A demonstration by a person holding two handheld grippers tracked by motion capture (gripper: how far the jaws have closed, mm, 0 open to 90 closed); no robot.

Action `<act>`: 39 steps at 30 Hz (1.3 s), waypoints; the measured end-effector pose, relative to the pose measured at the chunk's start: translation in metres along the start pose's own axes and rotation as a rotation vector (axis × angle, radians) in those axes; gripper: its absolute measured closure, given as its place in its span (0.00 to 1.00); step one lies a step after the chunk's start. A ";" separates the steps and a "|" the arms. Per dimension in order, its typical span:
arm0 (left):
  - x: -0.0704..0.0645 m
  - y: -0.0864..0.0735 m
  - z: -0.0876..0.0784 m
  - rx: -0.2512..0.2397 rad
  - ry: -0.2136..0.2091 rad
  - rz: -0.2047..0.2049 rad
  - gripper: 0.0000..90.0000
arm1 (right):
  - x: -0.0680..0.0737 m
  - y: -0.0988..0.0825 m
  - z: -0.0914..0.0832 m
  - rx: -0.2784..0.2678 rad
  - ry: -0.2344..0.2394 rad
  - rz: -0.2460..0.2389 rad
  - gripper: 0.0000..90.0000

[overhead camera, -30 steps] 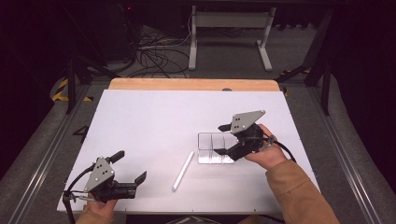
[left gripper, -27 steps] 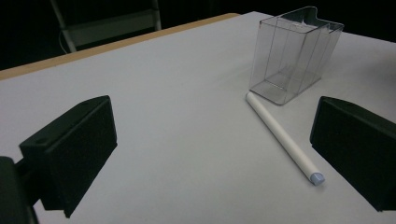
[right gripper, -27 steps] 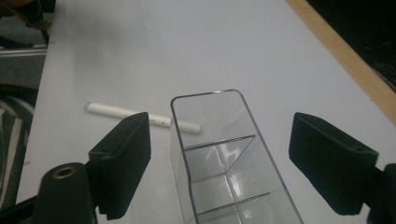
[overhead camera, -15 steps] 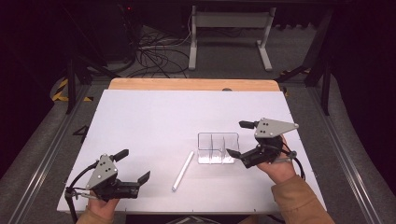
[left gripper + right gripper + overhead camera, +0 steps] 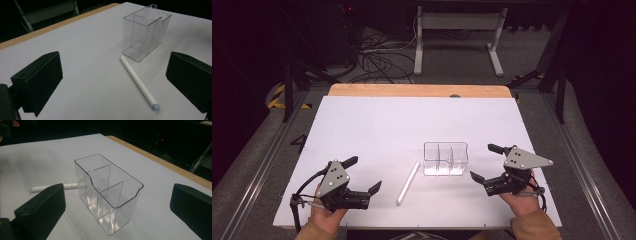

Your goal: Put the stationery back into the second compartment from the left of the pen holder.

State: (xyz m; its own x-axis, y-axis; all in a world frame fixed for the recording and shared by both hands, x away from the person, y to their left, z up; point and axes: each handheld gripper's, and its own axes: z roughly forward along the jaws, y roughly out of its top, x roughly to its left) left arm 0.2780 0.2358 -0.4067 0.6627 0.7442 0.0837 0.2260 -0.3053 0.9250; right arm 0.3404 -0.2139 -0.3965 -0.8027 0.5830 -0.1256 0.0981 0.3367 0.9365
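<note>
Sitting upright mid-right on white worktop (image 5: 377, 125): clear divided container (image 5: 445, 158). Lying just left of it, apart: white tube (image 5: 408, 182). Hovering near-left w/ jaws spread, nothing held: left gripper (image 5: 362, 176). Hovering right of container, also spread & empty: right gripper (image 5: 484, 162).

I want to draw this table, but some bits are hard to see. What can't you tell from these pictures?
- White stick: in the right gripper view, one black jaw and the clear box cover most of it.
- Right gripper: in its own view, both jaws are cut off by the bottom edge.
- Left gripper: likewise in its view.
- Print on the white stick: too small to read in the high view.
- Floor under the table: too dark.
</note>
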 end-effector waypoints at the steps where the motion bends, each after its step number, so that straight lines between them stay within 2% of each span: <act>1: 0.000 0.002 0.001 0.002 -0.007 -0.002 0.02 | -0.001 -0.002 -0.001 -0.002 0.003 0.013 0.01; 7: -0.001 0.010 0.006 0.009 -0.029 -0.014 0.01 | -0.002 -0.011 -0.005 -0.028 0.030 0.042 0.02; 11: -0.002 0.016 0.010 0.043 -0.051 -0.031 0.01 | -0.001 -0.014 -0.004 -0.037 0.058 0.071 0.03; 15: -0.003 0.019 0.015 0.081 -0.083 -0.061 0.01 | -0.001 -0.013 -0.006 -0.060 0.060 0.069 0.03; 18: -0.004 0.021 0.018 0.099 -0.094 -0.054 0.01 | -0.002 -0.014 -0.008 -0.075 0.057 0.074 0.01; 20: -0.006 0.024 0.020 0.124 -0.097 -0.044 0.01 | -0.003 -0.015 -0.009 -0.079 0.059 0.081 0.01; 22: -0.007 0.028 0.023 0.191 -0.090 -0.029 0.01 | -0.004 -0.015 -0.009 -0.079 0.056 0.079 0.01; 24: -0.009 0.032 0.027 0.224 -0.080 -0.024 0.01 | -0.003 -0.015 -0.009 -0.076 0.055 0.070 0.01; 30: -0.011 0.039 0.042 0.280 -0.117 -0.076 0.01 | -0.003 -0.015 -0.008 -0.063 0.063 0.068 0.01; 35: -0.014 0.043 0.056 0.327 -0.139 -0.090 0.00 | -0.004 -0.015 -0.009 -0.064 0.064 0.077 0.02; 39: -0.013 0.044 0.067 0.356 -0.148 -0.137 0.01 | -0.005 -0.016 -0.009 -0.061 0.066 0.078 0.02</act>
State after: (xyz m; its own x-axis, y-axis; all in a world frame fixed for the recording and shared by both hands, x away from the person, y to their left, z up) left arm 0.3272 0.1728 -0.3920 0.6993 0.7064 -0.1097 0.5352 -0.4156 0.7355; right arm 0.3373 -0.2290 -0.4074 -0.8311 0.5551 -0.0321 0.1270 0.2457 0.9610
